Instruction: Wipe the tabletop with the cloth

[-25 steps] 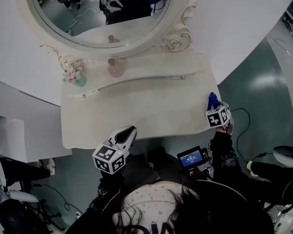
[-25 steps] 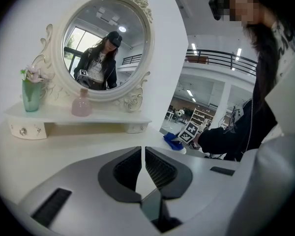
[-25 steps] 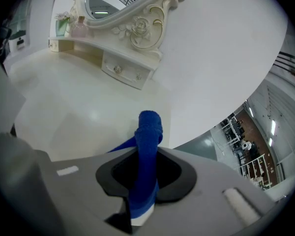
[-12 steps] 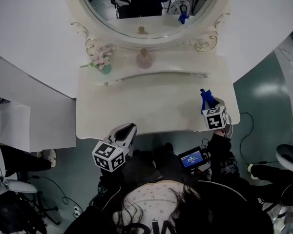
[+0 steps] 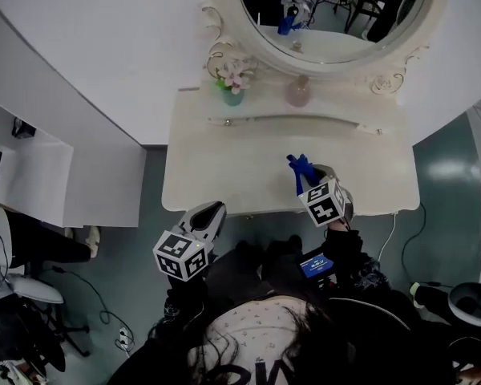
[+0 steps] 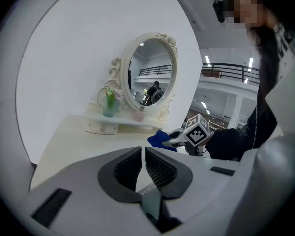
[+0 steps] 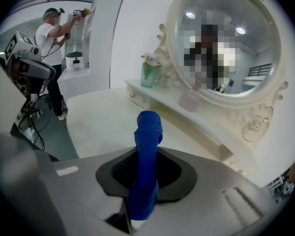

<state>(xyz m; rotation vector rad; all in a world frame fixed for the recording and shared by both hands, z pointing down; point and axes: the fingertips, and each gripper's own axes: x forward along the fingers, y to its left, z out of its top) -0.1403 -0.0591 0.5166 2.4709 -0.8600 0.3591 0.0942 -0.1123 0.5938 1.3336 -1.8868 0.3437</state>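
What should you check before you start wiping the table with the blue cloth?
1. Cloth gripped: ok, the right gripper is shut on it.
2. Cloth touching the tabletop: cannot tell.
3. Cloth spread out for wiping: not ok, it is bunched into a narrow roll.
4. Wiping path: ok, the vase and bottle stand on the raised back shelf, off the tabletop.
5. Left gripper out of the way: ok, it is shut, holds nothing, and is off the table's front edge.
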